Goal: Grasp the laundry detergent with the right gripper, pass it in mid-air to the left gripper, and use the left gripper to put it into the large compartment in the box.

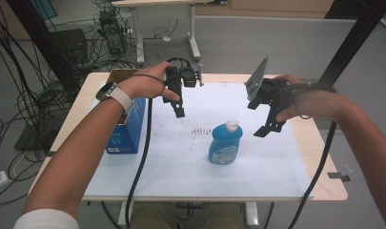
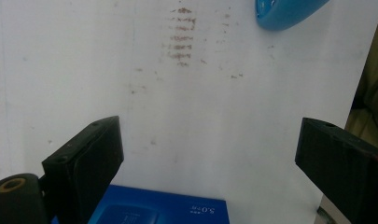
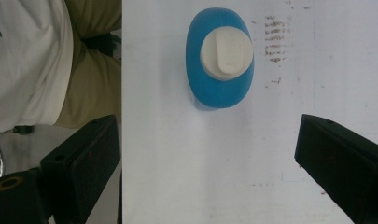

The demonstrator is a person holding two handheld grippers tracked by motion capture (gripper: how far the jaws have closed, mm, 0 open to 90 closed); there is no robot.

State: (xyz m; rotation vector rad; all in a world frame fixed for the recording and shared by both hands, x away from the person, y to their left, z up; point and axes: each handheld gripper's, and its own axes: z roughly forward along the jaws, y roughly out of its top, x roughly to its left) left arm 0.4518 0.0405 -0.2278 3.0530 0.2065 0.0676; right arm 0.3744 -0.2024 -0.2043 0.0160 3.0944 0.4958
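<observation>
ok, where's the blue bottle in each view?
High view: blue bottle upright at centre, on the white sheet.
Left gripper view: its edge at the top, right of centre.
Right gripper view: seen from above, top centre.
Shared landmark: brown smudges beside it.

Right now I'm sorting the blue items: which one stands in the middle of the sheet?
The blue bottle with the white cap; the blue box sits at the left edge.

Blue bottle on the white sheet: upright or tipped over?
Upright. The blue bottle stands on its base with the white cap on top; the right gripper view looks straight down onto that cap.
</observation>
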